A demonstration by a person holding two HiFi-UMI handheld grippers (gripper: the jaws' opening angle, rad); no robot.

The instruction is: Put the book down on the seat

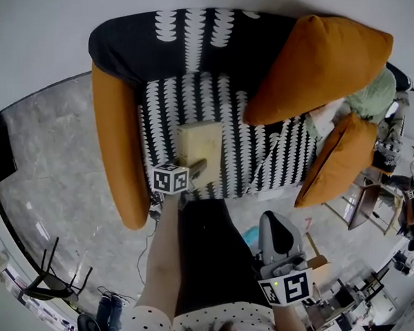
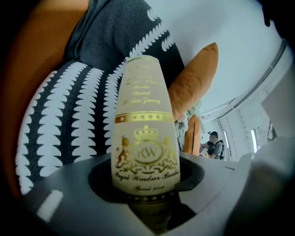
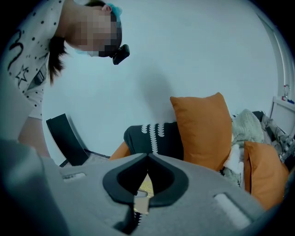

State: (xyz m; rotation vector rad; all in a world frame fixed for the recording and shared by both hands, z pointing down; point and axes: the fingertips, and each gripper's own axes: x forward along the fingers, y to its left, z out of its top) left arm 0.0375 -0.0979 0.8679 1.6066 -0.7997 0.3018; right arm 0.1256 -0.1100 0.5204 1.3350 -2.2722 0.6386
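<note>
2 grippers show in the head view, and only 1 of them has work at this moment. At the far left is the orange armrest of the armchair, and just beside it begins the seat, black with white rows of leaf shapes. The left gripper reaches over the front edge of this seat. Its jaws are pinching the book, a cream volume with gold print, by the near end. The left gripper view confirms it: the book fills the gap between the jaws and points away toward the backrest.

The book lies over the front left part of the seat, nearly flat. I cannot tell whether its far edge already touches the fabric. To the right, 1 large orange cushion leans on the backrest and 1 smaller orange cushion stands at the right side, both apart from the book. Further right and lower, the right gripper hangs beside the person's body, well away from the armchair. Its jaws are pressed together with nothing between them.

I judge that the step in hand is the placing itself, close to its end. The next move calls for bringing the book down until it rests flat on the seat. Then the left jaws must spread and pull straight back, so that the book does not slide toward the front edge.
</note>
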